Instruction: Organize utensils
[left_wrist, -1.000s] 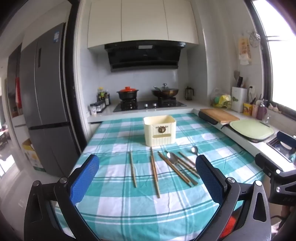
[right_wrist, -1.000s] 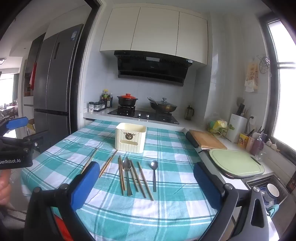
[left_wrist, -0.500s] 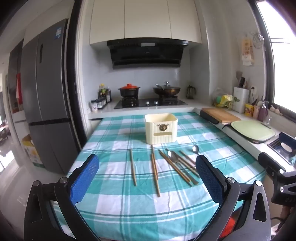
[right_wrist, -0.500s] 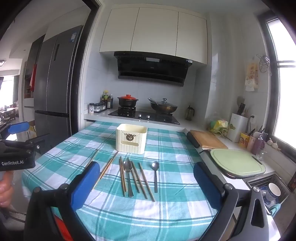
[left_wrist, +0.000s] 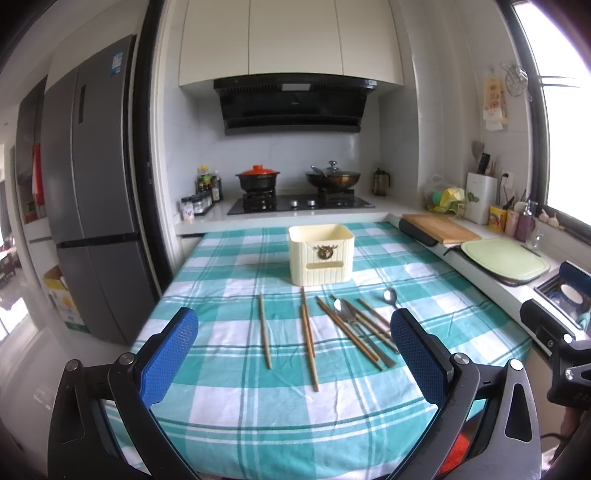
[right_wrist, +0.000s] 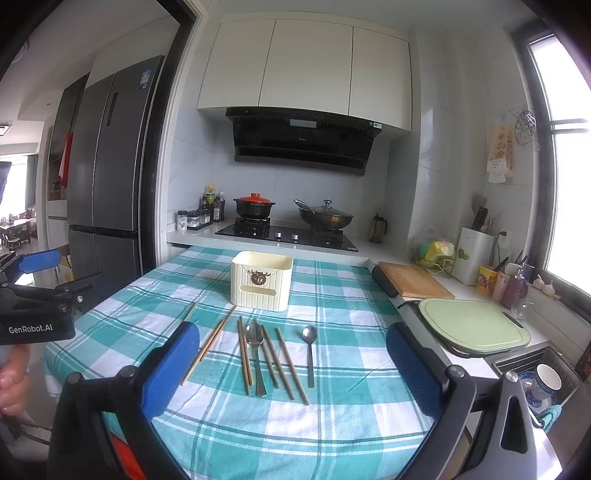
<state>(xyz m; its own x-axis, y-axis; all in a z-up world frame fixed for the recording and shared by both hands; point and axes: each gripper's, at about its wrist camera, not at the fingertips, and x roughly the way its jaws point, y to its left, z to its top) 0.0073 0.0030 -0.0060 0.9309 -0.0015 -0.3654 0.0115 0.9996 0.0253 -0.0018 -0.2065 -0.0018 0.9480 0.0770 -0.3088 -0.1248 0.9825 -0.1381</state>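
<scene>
Wooden chopsticks (right_wrist: 243, 356) and steel spoons (right_wrist: 309, 352) lie flat on the counter (right_wrist: 332, 424) before the cream holder (right_wrist: 261, 280). Both are stiff, light, thin; the steel is slippery. Grip mid-shaft. Left hand-held gripper (left_wrist: 295, 358) and right hand-held gripper (right_wrist: 291, 365) are wide, empty.

We see a worktop (right_wrist: 351, 424) under a teal-and-white checked cloth (left_wrist: 229, 398). On it stands a cream utensil box (right_wrist: 261, 281), and before it lie scattered wooden chopsticks (right_wrist: 243, 360) and two metal spoons (right_wrist: 309, 350), one among the chopsticks.
</scene>
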